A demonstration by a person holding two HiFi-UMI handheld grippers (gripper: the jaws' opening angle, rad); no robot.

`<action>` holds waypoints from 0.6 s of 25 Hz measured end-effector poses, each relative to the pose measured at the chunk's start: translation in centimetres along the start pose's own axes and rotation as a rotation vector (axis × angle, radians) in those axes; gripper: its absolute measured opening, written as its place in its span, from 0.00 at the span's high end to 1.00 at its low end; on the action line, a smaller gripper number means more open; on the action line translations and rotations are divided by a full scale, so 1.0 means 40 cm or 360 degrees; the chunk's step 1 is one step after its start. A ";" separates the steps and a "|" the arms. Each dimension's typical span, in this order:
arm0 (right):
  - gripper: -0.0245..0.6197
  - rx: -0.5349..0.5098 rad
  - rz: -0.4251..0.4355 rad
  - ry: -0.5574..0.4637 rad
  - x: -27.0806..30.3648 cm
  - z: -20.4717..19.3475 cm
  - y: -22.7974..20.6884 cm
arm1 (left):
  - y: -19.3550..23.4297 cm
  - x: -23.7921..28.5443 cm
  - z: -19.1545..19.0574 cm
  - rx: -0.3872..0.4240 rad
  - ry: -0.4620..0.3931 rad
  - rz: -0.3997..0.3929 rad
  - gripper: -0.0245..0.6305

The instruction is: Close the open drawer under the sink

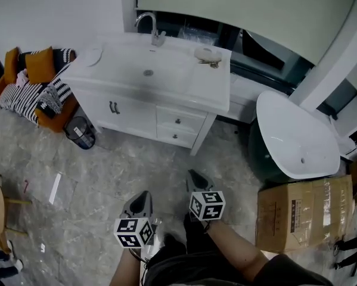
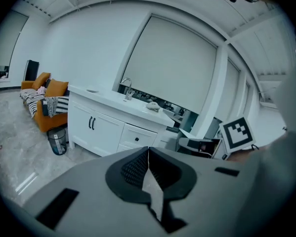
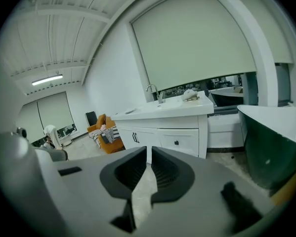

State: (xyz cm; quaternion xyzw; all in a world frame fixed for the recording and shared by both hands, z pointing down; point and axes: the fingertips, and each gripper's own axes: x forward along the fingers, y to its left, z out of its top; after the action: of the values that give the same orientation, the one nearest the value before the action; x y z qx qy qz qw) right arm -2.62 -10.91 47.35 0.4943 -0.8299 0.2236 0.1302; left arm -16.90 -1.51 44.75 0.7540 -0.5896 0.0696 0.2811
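The left gripper [image 2: 148, 149] holds its jaws together at the tips, nothing between them. Far beyond stands the white vanity [image 2: 101, 127], its drawer [image 2: 136, 138] flush; an orange sofa [image 2: 44, 110] and a bin [image 2: 57, 141] sit to its left.

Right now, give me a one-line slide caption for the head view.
Left gripper and right gripper held low over grey marbled floor, facing the white sink cabinet whose drawers look shut.

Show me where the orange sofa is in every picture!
Head view: orange sofa, upper left, left of the sink cabinet.
Left gripper view: sofa at middle left, left of the cabinet.
Right gripper view: sofa small, left of centre, left of the cabinet.
Shared landmark: the curved tap on the cabinet.
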 end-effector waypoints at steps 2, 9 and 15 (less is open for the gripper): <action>0.90 -0.0025 0.0008 0.0029 -0.040 -0.013 0.008 | -0.019 -0.023 -0.004 0.0013 0.0007 -0.0014 0.94; 0.90 -0.0114 0.0111 0.0017 -0.111 0.013 0.033 | -0.068 -0.078 0.003 0.0068 -0.0026 0.0003 0.94; 0.90 -0.0186 0.0179 -0.0003 -0.190 0.018 0.014 | -0.154 -0.100 -0.022 0.0057 -0.0051 0.0024 0.94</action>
State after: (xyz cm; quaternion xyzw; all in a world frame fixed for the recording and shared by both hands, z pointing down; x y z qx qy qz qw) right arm 0.52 -5.25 43.28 0.4387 -0.8680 0.1813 0.1454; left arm -12.17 3.21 41.63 0.7554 -0.5984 0.0702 0.2576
